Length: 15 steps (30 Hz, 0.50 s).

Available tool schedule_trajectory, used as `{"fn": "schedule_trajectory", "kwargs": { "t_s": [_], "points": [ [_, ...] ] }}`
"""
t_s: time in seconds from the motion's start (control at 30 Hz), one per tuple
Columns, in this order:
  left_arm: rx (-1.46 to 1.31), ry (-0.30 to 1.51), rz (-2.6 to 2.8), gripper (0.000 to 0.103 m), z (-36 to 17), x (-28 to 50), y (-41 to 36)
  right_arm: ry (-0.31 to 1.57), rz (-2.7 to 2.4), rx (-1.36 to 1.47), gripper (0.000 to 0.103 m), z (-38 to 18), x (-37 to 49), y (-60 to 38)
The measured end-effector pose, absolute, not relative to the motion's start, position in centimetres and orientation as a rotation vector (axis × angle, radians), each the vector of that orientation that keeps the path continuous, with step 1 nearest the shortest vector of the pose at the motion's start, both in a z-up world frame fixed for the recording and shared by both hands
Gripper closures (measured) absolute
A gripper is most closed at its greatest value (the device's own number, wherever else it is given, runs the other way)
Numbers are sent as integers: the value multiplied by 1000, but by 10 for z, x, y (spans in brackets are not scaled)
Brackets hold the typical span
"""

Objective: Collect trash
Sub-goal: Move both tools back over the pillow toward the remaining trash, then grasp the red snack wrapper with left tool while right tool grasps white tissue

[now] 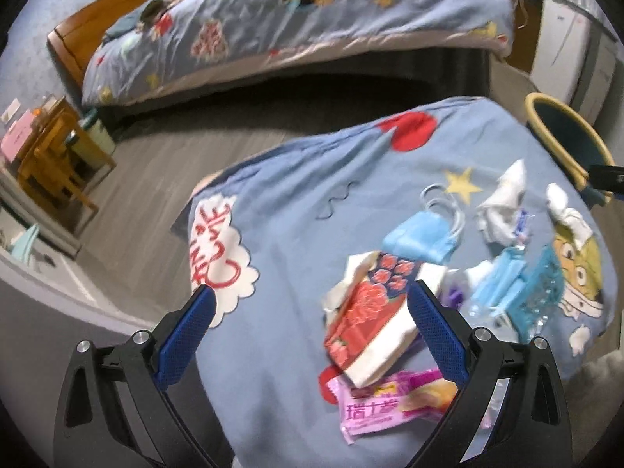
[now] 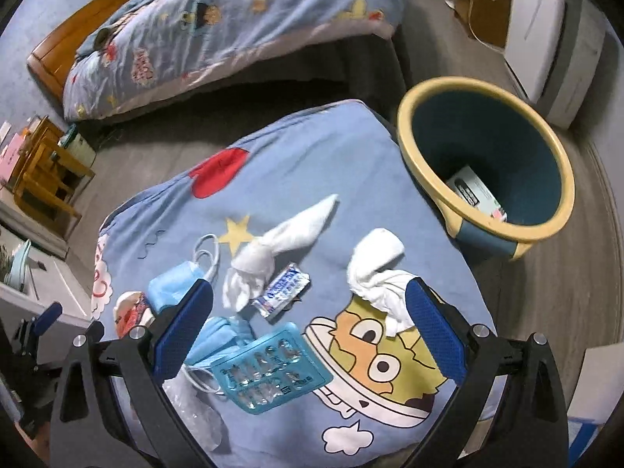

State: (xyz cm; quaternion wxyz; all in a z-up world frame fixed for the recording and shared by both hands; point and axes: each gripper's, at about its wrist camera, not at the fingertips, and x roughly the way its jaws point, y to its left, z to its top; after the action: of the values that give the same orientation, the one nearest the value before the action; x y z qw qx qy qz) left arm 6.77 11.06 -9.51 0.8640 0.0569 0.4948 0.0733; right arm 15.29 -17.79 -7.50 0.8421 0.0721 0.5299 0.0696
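In the left wrist view, the left hand-held gripper (image 1: 312, 304) is hanging with its jaws spread wide and holding nothing above the blue cartoon quilt (image 1: 280, 241), its right finger lying over a red flowered box (image 1: 366, 319), with a pink snack wrapper (image 1: 390, 397) just below. In the right wrist view, the right hand-held gripper (image 2: 310, 304) is likewise gaping wide and empty over a teal pill pack (image 2: 273, 370), with tissues (image 2: 273, 253) and a candy wrapper (image 2: 282, 290) lying beyond it and the bin (image 2: 409, 144) standing beside the quilt with a box (image 2: 474, 191) inside.
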Motion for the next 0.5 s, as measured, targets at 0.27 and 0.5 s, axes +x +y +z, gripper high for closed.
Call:
{"fn": "schedule_trajectory", "kwargs": {
  "t_s": [0.27, 0.5],
  "points": [
    [79, 1108, 128, 22, -117, 86, 112, 1143, 73, 227, 6, -86, 169, -208],
    [78, 1171, 111, 55, -136, 102, 106, 1168, 31, 199, 6, -101, 183, -221]
  ]
}}
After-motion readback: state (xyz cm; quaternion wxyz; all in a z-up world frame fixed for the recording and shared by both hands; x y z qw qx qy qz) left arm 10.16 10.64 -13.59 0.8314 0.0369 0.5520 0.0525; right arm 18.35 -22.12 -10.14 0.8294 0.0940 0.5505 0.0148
